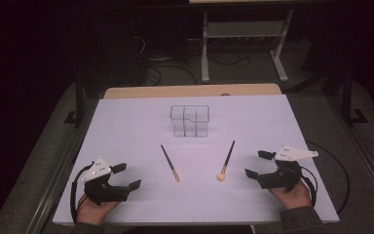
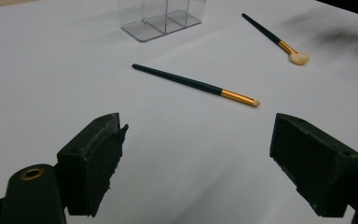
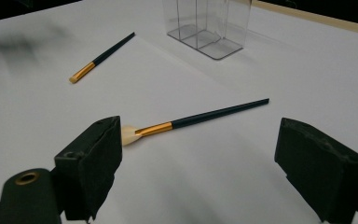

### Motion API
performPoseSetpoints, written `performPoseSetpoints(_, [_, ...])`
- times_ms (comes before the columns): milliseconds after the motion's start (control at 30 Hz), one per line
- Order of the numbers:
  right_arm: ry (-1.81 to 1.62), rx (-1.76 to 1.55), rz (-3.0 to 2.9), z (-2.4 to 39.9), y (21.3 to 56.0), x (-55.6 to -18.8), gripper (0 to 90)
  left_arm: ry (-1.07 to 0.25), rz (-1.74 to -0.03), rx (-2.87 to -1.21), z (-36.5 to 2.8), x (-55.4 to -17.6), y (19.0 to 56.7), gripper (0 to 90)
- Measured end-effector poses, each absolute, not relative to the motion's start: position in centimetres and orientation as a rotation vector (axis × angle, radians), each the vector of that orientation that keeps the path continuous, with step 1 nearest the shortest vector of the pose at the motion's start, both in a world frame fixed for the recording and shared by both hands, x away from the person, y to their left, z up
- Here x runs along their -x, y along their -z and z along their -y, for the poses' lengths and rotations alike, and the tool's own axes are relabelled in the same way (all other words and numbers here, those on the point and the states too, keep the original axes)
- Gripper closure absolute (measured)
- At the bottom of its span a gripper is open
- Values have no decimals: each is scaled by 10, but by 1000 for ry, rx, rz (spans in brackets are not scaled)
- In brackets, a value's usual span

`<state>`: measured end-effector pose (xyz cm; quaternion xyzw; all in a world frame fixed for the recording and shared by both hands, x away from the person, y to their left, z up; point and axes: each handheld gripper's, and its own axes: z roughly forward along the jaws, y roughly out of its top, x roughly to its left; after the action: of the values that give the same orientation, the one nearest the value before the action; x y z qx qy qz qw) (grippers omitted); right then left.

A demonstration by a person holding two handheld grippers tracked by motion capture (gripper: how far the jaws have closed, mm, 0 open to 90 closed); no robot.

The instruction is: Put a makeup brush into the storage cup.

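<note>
Clear plastic, the compartmented organiser box [image 1: 190, 120] stands mid-table; nearer the person than it lie a slim black-handled, gold-ferruled brush [image 1: 169, 163] and a fluffy-tipped one [image 1: 226, 161]. Left tongs [image 1: 125, 176] and right tongs [image 1: 255, 164] gape empty. Thin handles could roll away or slip when pinched.

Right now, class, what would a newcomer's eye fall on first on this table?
Two dark-handled makeup brushes with gold ferrules lie mid-sheet: the slim-tipped one left, the fluffy cream-tipped one right. Behind them stands a clear plastic compartment organiser. At the near edge, the left hand-held gripper and right hand-held gripper wait open.
</note>
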<state>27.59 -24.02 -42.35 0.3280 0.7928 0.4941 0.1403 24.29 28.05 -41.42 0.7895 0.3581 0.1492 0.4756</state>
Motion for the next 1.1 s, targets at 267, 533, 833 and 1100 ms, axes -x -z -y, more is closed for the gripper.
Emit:
performPoseSetpoints(267, [-1430, -970, -2287, 242, 424, -277, 140, -357, -885, -1927, -283, -242, 415, 163])
performPoseSetpoints(533, [-1441, -985, -2276, 242, 422, -279, 138, -363, -872, -1930, -284, -242, 416, 163])
performPoseSetpoints(833, [-1408, -1009, -2300, 239, 418, -280, 138, -379, -860, -1936, -283, -240, 414, 163])
performPoseSetpoints(1100, [-1384, -996, -2342, 233, 414, -281, 139, -376, -852, -1939, -283, -240, 413, 163])
